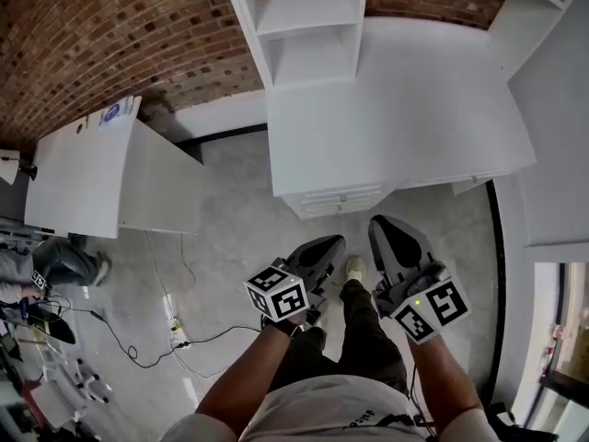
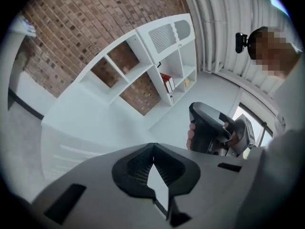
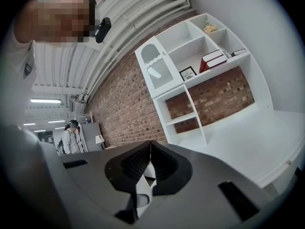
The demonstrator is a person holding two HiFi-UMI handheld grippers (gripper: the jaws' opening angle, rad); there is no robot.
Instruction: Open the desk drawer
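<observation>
Drawer: desk drawer (image 1: 336,198) sits in the stack under the near edge of the white desk (image 1: 405,109); its front is flush with the fronts around it, so it reads as closed.
Left gripper: left gripper (image 1: 333,243) is held in the air over the floor, short of the desk, with its jaws clenched together, nothing between them and nothing touched.
Right gripper: right gripper (image 1: 384,223) is just beside the left one and a little nearer the drawer stack, with its jaws likewise pressed together and empty.
Gap to target: both tips point toward the drawer fronts but are apart from them, and bare concrete floor (image 1: 230,238) shows between.
Done: nothing of the opening itself, by my judgement; the person only stands facing the desk.
Left to do: reach the drawer front, spread one pair of jaws, take hold of a handle or lip, and pull the drawer out toward the person.
Unclear: any handle is too small to make out, and I cannot tell which drawer of the stack is meant.
Surroundings: shelf unit (image 1: 308,26) stands on the desk against the brick wall (image 1: 110,35), and a second white table (image 1: 83,168) is well apart at the left.
</observation>
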